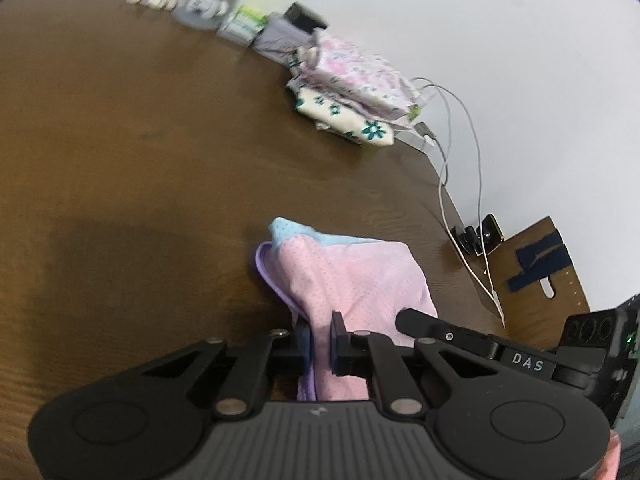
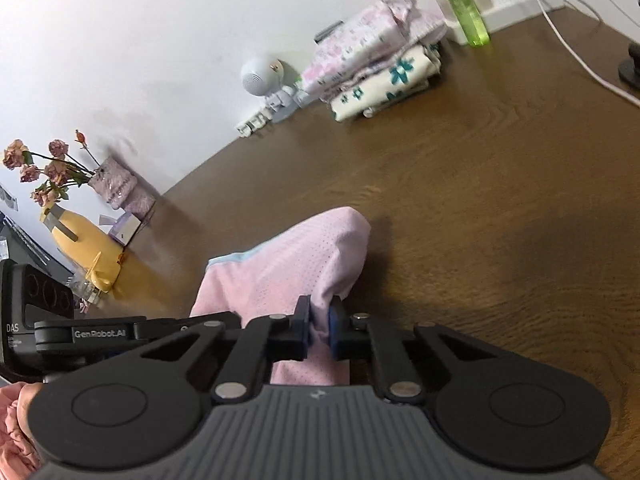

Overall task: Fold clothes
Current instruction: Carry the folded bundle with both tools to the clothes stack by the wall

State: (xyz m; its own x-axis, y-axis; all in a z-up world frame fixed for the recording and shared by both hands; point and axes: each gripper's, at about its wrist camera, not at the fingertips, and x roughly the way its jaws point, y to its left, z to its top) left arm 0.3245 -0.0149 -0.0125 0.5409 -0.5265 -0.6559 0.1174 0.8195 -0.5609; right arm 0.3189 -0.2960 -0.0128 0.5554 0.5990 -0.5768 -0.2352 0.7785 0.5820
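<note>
Both grippers clamp the pink mesh garment (image 1: 352, 280): the left gripper (image 1: 319, 346) pinches a fold beside its lilac trim, the right gripper (image 2: 319, 330) grips a bunched pink edge. That garment hangs partly above the brown wooden table (image 1: 140, 140), its blue-edged end lying on the wood. Beyond the garment, a stack of folded floral clothes (image 2: 376, 68) sits against the white wall (image 2: 120, 40), beside a green bottle (image 2: 466, 12).
</note>
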